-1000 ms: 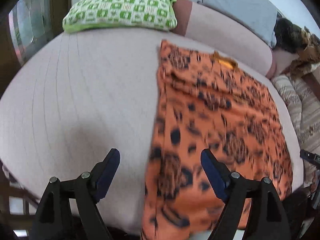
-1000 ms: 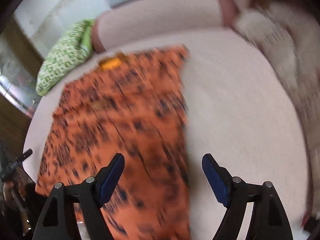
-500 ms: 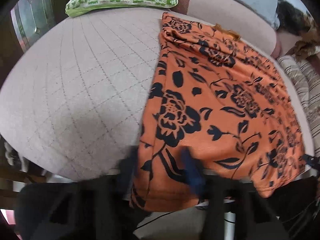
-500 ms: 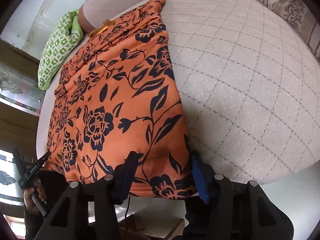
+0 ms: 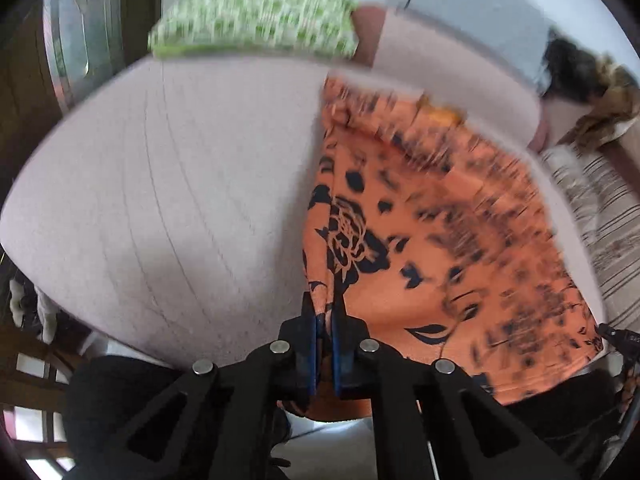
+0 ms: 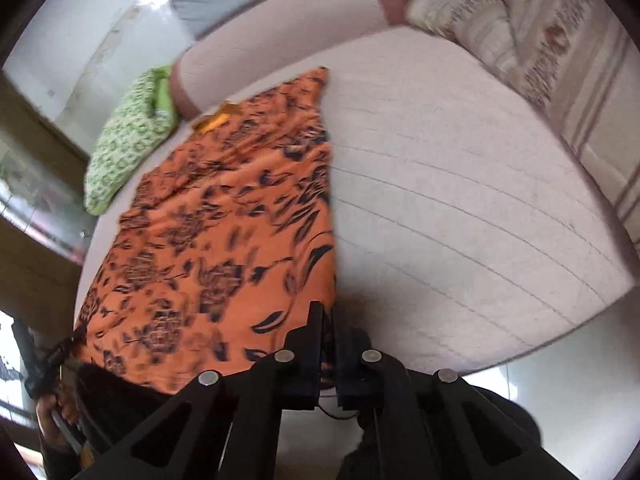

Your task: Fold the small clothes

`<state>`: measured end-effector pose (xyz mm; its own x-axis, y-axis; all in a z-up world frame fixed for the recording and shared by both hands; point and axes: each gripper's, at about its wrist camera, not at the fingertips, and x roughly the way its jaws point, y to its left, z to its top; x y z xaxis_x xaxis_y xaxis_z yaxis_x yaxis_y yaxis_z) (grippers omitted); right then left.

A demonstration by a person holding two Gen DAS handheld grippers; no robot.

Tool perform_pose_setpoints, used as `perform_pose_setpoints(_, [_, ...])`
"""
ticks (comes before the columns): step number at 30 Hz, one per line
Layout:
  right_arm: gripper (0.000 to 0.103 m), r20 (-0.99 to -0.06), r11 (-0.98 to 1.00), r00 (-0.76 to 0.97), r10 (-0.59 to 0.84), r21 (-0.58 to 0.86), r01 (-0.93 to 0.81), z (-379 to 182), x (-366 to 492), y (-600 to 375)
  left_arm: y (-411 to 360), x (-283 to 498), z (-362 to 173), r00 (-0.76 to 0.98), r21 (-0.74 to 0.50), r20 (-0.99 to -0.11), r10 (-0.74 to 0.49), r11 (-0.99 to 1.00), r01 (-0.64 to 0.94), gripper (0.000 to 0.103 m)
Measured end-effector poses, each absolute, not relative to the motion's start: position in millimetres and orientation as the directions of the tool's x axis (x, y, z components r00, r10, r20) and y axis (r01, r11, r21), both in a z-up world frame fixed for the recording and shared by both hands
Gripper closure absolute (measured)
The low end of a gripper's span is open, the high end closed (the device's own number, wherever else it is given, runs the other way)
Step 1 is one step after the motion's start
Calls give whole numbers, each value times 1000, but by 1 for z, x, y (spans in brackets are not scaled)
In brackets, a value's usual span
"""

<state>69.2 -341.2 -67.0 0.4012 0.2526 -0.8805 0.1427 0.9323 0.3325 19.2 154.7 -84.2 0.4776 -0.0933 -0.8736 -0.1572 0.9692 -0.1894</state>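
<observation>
An orange garment with a dark floral print (image 5: 432, 240) lies spread on the pale quilted bed (image 5: 180, 200), its near hem hanging over the front edge. My left gripper (image 5: 325, 312) is shut on the garment's near left corner. My right gripper (image 6: 327, 320) is shut on the near right corner of the same garment (image 6: 224, 240). Both corners are lifted slightly off the bed. The far end has an orange-yellow tag (image 6: 216, 120) near the headboard.
A green patterned pillow (image 5: 256, 20) lies at the far left of the bed, also in the right wrist view (image 6: 128, 140). A padded pink headboard (image 6: 288, 28) runs along the back. Striped beige bedding (image 6: 520, 40) lies at the right side.
Both grippers were open above the garment, dropped to its near hem, and have closed on the two near corners, starting to lift them.
</observation>
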Motion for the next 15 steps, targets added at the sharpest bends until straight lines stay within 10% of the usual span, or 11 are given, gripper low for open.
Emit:
perform_pose_setpoints(4, [92,-908,923,321,268,337,184,-98,77,-345,161,21,-110,399,-204,-911,-99,952,-229,70])
perform_pose_setpoints(6, [68,-908,933,338,247,317,170,-95,75,-344,161,18,-104,420,-204,-903,-95,954,-221,46])
perform_pose_setpoints(7, [28,-917,942,331,223,290,169,-96,77,-341,161,17,-101,432,-205,-897,-97,956,-211,45])
perform_pose_setpoints(8, [15,-923,946,327,204,271,175,-97,78,-339,160,17,-99,440,-202,-893,-96,959,-201,45])
perform_pose_setpoints(12, [21,-919,941,316,236,297,160,-102,84,-328,153,22,-110,403,-167,-912,-78,967,-191,44])
perform_pose_setpoints(14, [53,-917,925,283,281,337,175,-114,87,-325,152,24,-117,397,-160,-915,-78,971,-180,40])
perform_pose_setpoints(15, [53,-915,911,259,310,364,195,-122,86,-324,150,25,-116,393,-159,-916,-79,971,-176,38])
